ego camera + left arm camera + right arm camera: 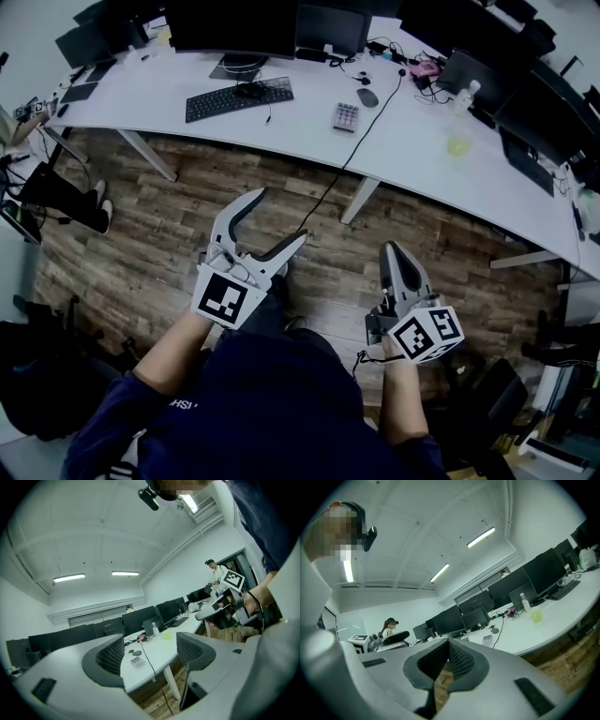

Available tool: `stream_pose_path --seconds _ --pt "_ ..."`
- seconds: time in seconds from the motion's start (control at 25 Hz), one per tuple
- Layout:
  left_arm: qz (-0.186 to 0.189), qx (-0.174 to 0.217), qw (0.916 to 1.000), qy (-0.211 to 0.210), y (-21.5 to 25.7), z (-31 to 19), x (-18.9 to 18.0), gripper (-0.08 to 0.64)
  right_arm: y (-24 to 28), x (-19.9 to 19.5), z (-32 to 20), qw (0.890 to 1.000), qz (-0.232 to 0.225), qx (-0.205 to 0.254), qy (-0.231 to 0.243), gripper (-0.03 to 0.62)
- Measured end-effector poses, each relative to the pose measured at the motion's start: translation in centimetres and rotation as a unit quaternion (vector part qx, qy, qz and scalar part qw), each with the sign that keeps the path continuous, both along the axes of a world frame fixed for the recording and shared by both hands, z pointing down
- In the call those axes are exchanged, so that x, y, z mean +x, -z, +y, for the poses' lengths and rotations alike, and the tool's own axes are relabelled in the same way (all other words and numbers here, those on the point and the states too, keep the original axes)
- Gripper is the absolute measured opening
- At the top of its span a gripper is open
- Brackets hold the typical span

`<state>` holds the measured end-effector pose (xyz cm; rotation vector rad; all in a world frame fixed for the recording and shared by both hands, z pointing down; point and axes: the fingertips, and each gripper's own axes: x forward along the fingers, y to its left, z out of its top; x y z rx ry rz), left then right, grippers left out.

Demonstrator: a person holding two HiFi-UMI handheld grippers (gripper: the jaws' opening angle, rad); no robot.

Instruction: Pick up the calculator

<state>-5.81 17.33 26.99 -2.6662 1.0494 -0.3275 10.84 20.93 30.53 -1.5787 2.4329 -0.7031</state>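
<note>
The calculator (347, 116), a small grey pad with pale keys, lies on the white curved desk (309, 131) just right of the black keyboard (239, 97) and below the mouse (367, 97). Both grippers hang well short of the desk, over the wooden floor. My left gripper (279, 217) is open with nothing between its jaws. My right gripper (390, 247) is shut and empty. In the left gripper view the calculator (136, 661) shows far off between the spread jaws. The right gripper view shows the calculator (487, 640) small on the desk, right of the closed jaws.
Monitors line the desk's far side. A green cup (459, 145) and a bottle (466, 94) stand to the right, and a black cable (349, 155) drops over the front edge. Desk legs (361, 199) stand below. Dark chairs sit at both sides. A person (388, 626) sits far off.
</note>
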Motion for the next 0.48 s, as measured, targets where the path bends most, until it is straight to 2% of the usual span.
stream_pose_path --seconds 0.48 --pt "-0.002 -0.012 0.9998 -0.012 -1.8 -6.4 -0.4 0.348 -1.7 -0.9 -6.1 1.0 0.002 -0.015 -0.007 0.005"
